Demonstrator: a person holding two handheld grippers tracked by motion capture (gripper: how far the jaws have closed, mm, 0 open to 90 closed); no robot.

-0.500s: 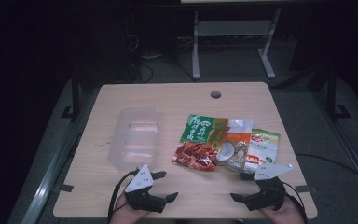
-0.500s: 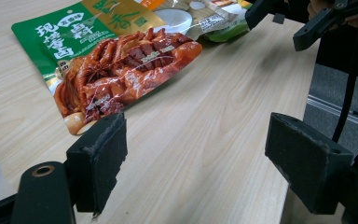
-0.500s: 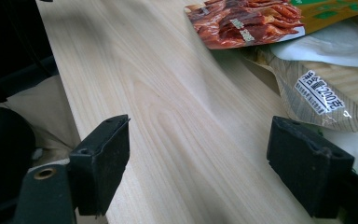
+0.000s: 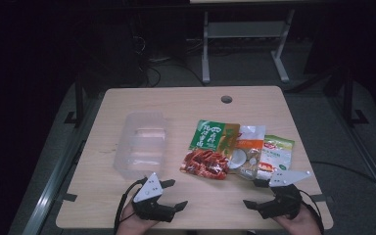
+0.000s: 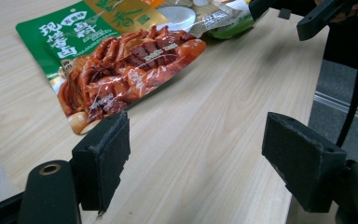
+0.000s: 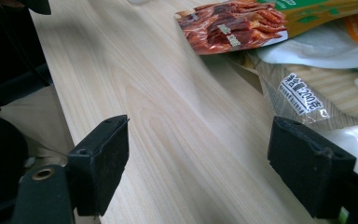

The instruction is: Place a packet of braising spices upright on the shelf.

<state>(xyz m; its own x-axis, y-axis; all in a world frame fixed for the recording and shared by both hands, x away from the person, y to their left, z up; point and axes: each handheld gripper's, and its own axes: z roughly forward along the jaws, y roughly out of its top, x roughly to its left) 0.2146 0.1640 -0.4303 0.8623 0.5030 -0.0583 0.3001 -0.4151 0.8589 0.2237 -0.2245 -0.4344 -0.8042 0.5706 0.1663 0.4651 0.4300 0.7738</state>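
The left gripper [image 4: 170,193] hovered low over the near edge of the desk [image 4: 186,105], its jaws spread wide with nothing between them but bare wood. In the left gripper view the two black pads [image 5: 103,158] stood well apart, and ahead of them, slightly toward the left jaw, lay the red-and-green snack packet [image 5: 121,65], flat on the desk and near the jaw tips but not touching them.

The right gripper [image 4: 252,193] was held at the same near edge, on the other side, its jaws also wide open and empty. In the right gripper view, the clear-windowed packet with a white label [image 6: 303,93] lay just ahead of the right-hand jaw, and the red end of the snack packet [image 6: 233,25] sat farther ahead, between the two jaws' lines but well beyond them. A green-and-white packet [image 4: 275,152] lay just past the right gripper in the high view, overlapping the clear-windowed one beside it.

The three packets lay side by side, touching and partly overlapping, in the stretch of desk ahead of and between the two grippers. A clear plastic container [image 4: 142,144] stood beyond the left gripper, apart from the packets and just off to the outer side of that gripper's jaws.
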